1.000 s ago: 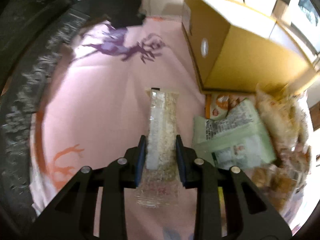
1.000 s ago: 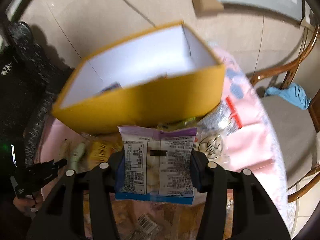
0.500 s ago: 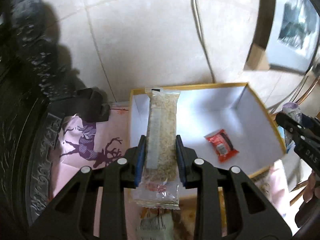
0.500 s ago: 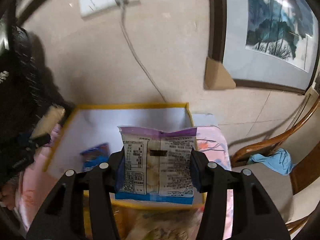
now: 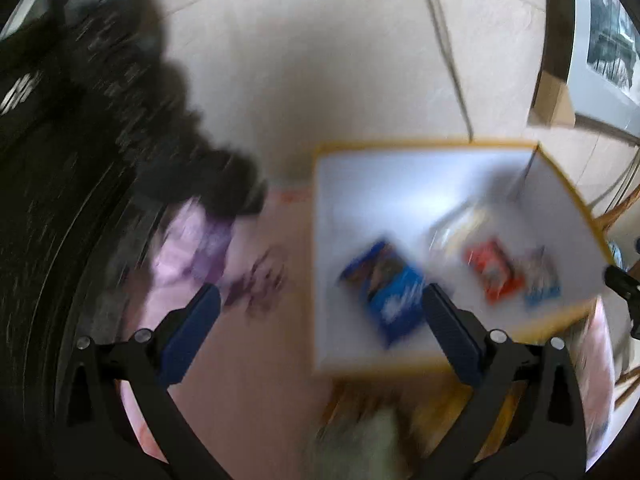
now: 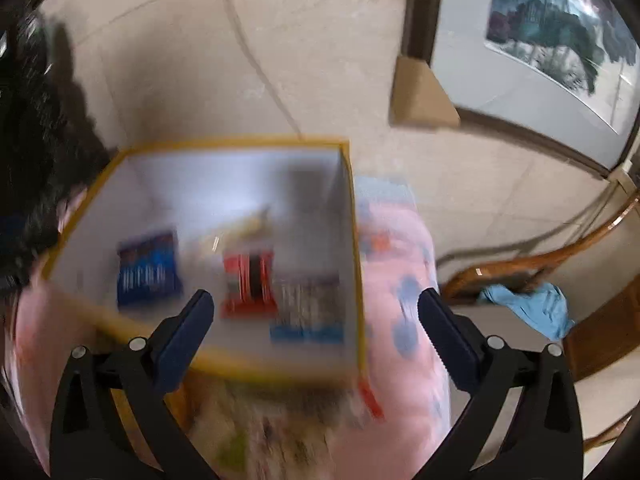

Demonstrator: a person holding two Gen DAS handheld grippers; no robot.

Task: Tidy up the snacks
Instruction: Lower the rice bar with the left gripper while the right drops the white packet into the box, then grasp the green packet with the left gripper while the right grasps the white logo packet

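Since the earlier frames: both tongs have let go. The oat bar that sat in the left tongs [image 5: 316, 320] and the purple-topped packet that sat in the right tongs [image 6: 316, 320] are out of the jaws; both pairs have just been opening and now stand wide, nothing between the pads. Both views are blurred.

Nearest: a loose heap of packets [image 6: 276, 432] on the pink cloth [image 6: 404, 360], just this side of the box; sorts not legible through the blur. Unsorted stock, by my judgement.

Middle: the box [image 6: 352, 240], yellow outside, white inside, open-topped, standing on the surface. Contents, left to right in the right view: blue packet [image 6: 146, 270]; pale bar [image 6: 244, 226], lying slantwise towards the back; red packet [image 6: 248, 280]; purple-topped packet [image 6: 306, 308] hard against the right wall. All lie flat on the floor of the box.

Far: tiled wall, a cable [image 6: 256, 56] hanging down it, a framed picture [image 6: 552, 28], and a wooden chair [image 6: 520, 264] with a blue cloth [image 6: 532, 308] on it.

Handling, as I judge it: film packets, light, soft, slippery, contents likely to crumble. Take each across its narrow width at mid-length, pads flat on the faces, with a gentle squeeze. The heap will shift when one is drawn out.
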